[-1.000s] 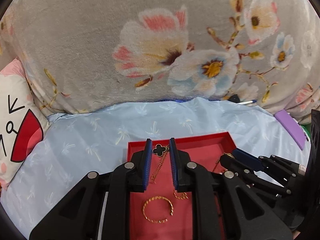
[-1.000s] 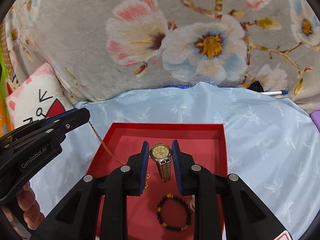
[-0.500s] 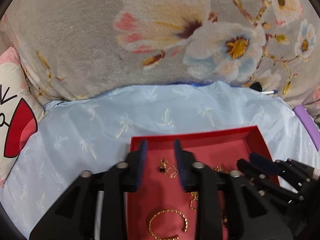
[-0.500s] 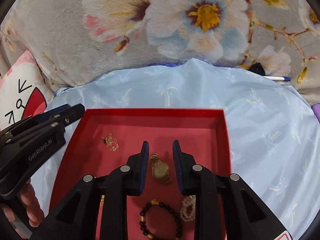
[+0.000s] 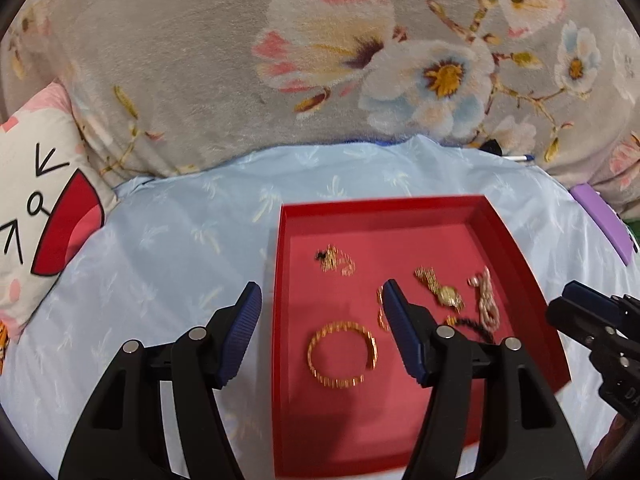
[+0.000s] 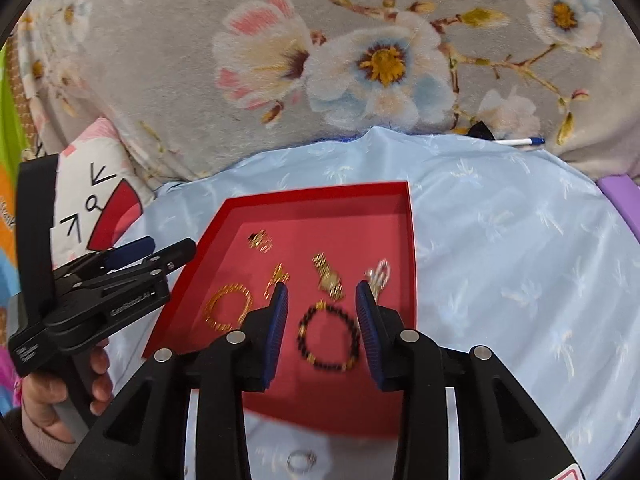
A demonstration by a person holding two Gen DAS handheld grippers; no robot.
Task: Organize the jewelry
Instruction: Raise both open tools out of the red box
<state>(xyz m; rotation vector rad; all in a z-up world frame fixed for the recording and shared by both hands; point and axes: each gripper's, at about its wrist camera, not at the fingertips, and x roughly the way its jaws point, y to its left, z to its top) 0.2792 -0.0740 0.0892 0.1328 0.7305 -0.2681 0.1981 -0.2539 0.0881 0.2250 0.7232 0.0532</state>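
A red tray (image 5: 516, 236) (image 6: 410, 236) lies on the light blue cloth. In it are a clover necklace (image 5: 334, 259) (image 6: 261, 241), a gold watch (image 5: 440, 289) (image 6: 328, 276), a gold bangle (image 5: 342, 354) (image 6: 228, 307), a black bead bracelet (image 6: 327, 339), a pink pearl bracelet (image 5: 487, 300) and small gold pieces. My left gripper (image 5: 320, 320) is open and empty over the tray's left rim. My right gripper (image 6: 322, 312) is open and empty above the bead bracelet. A silver ring (image 6: 301, 460) lies on the cloth in front of the tray.
A grey floral blanket (image 5: 320, 60) rises behind the cloth. A cat-face pillow (image 5: 36, 200) is at the left. A purple object (image 5: 600, 220) lies at the right edge. A pen (image 6: 518, 141) lies at the back right.
Both grippers have opened wide and drawn back from the tray. The necklace and the watch, held one second ago, now lie in the tray.
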